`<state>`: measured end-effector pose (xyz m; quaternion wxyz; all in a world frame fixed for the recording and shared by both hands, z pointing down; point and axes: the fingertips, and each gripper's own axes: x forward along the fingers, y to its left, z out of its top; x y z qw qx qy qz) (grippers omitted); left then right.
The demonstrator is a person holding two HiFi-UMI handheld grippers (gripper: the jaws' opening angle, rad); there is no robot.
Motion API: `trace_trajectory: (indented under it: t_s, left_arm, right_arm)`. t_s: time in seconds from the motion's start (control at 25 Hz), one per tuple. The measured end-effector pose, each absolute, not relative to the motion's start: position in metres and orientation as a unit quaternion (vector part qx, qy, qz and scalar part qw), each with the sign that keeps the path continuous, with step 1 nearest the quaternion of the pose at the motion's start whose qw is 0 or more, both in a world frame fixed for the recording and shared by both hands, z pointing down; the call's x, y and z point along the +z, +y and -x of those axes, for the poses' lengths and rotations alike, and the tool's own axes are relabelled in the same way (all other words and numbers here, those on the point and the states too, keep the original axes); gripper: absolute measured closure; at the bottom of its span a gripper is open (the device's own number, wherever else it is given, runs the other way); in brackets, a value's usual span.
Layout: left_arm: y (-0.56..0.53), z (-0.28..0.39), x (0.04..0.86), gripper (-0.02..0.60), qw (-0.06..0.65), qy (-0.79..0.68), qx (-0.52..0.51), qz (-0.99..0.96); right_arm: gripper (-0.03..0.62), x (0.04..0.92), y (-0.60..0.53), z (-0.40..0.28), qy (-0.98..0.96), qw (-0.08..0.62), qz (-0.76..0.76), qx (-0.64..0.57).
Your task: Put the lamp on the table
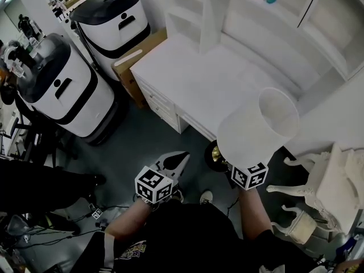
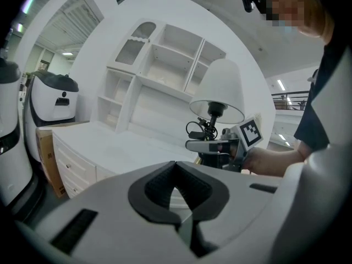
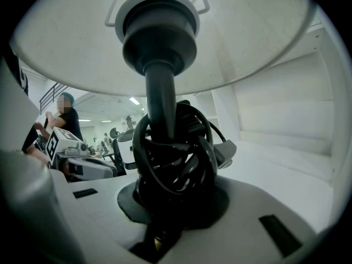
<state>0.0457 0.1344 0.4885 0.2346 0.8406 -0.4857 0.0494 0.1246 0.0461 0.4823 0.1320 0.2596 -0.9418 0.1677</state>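
Note:
The lamp has a white shade point(image 1: 259, 127), a black stem point(image 3: 159, 92) and a black cord point(image 3: 176, 153) wound round the stem. My right gripper point(image 3: 165, 202) is shut on the stem below the cord and holds the lamp upright in the air, in front of the white desk point(image 1: 199, 78). In the head view the shade hides the right jaws; only the marker cube point(image 1: 249, 175) shows. The lamp's dark round base point(image 1: 215, 155) hangs above the floor. My left gripper point(image 1: 181, 159) is shut and empty, left of the lamp point(image 2: 220, 87).
A white hutch with shelves point(image 1: 250, 16) stands on the desk's back. Two white-and-black machines point(image 1: 62, 84) point(image 1: 114, 16) and a cardboard box point(image 1: 133, 61) stand to the left. An ornate white chair point(image 1: 324, 186) is at the right. Cables lie on the floor point(image 1: 96, 212).

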Motion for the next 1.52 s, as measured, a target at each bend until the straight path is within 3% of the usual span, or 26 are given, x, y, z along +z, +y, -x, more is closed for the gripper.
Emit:
trace_trajectory:
  t_s: [0.76,1.52]
  left_arm:
    - [0.119,0.042,0.485,0.575,0.222,-0.463,0.044,-0.857]
    - [0.09,0.056,0.486,0.574,0.225,-0.433,0.042,-0.872]
  right_arm:
    - [0.513,0.479,0.033,-0.04,-0.936,0.13,-0.285,0.161]
    - [0.513,0.477,0.001,-0.021,-0.928,0.133,-0.309,0.159]
